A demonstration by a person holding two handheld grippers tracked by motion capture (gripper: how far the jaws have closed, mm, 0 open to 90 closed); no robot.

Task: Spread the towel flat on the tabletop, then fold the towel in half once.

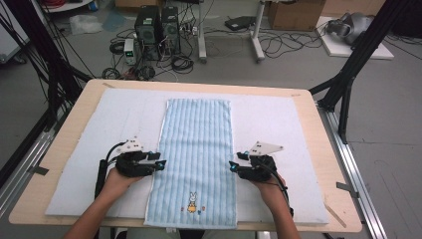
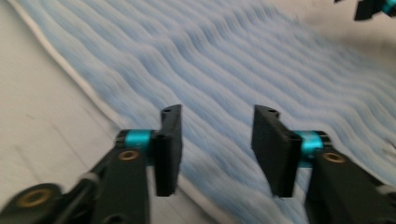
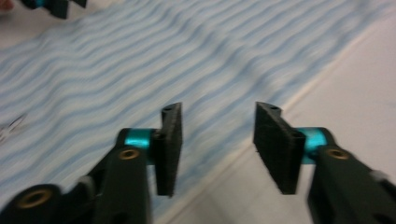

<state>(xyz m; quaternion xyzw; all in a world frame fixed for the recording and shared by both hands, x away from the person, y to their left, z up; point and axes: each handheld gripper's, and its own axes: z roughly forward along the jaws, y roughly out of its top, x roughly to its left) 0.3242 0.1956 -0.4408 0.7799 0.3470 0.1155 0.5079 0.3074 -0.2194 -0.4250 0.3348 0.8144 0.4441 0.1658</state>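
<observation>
Nearest the table's front edge, a little rabbit picture [image 1: 192,201] marks the near end of the blue striped towel [image 1: 198,149], which lies flat and lengthwise down the middle of a white mat [image 1: 268,124]. Just beyond, the left gripper [image 1: 161,164] sits at the towel's left border and the right gripper [image 1: 232,166] at its right border, each with jaws spread and nothing pinched between them. Farther off, computer towers [image 1: 157,25] and cables cover the floor.
</observation>
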